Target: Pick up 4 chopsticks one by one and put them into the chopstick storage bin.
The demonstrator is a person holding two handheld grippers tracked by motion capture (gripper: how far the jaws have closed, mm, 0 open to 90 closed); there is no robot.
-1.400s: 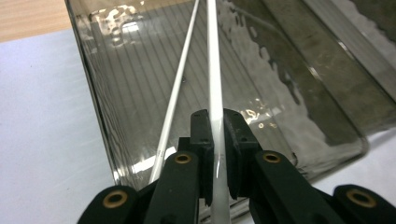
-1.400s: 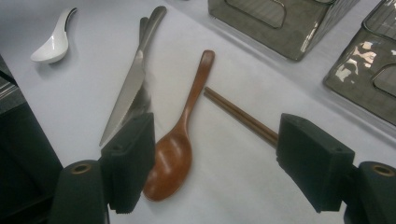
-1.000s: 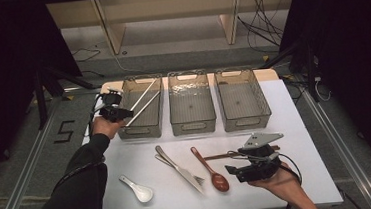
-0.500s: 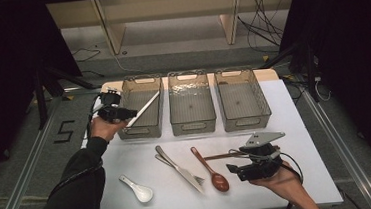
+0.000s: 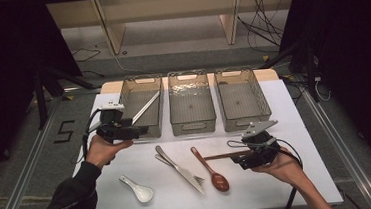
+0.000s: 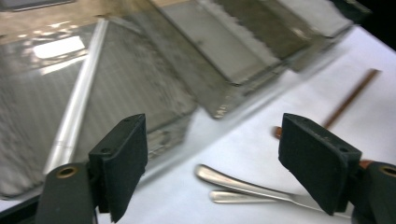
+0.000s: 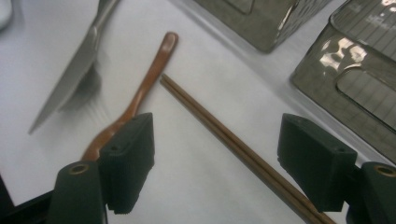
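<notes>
The bench [image 5: 305, 125] is a white top on a grey floor, with dark curtains at either side and a pale wooden frame beyond its far edge. Three clear bins stand in a row along the far half; the middle bin [image 5: 191, 101] serves as the landmark here. The left bin [image 5: 141, 108], just beside it, holds the silver chopsticks [image 5: 146, 107], which lie slanted inside and lean toward its far right corner. The left claw [image 5: 138, 132] hangs at the near edge of that left bin, its jaws wide apart with nothing between them; they have just been opening, and the silver chopsticks lie apart from the pads, beyond them in the left gripper view [image 6: 77, 112]. Nearer than the middle bin lie a knife and fork [image 5: 178, 169] side by side, then a brown wooden spoon [image 5: 211, 168], and farther left a white ceramic spoon [image 5: 137, 189]. The brown chopsticks [image 5: 222, 156] lie nearer than the right bin [image 5: 240, 97]. The right claw [image 5: 240, 160] is over their end, jaws apart, the pair passing between the pads [image 7: 243, 151] without being pressed.
</notes>
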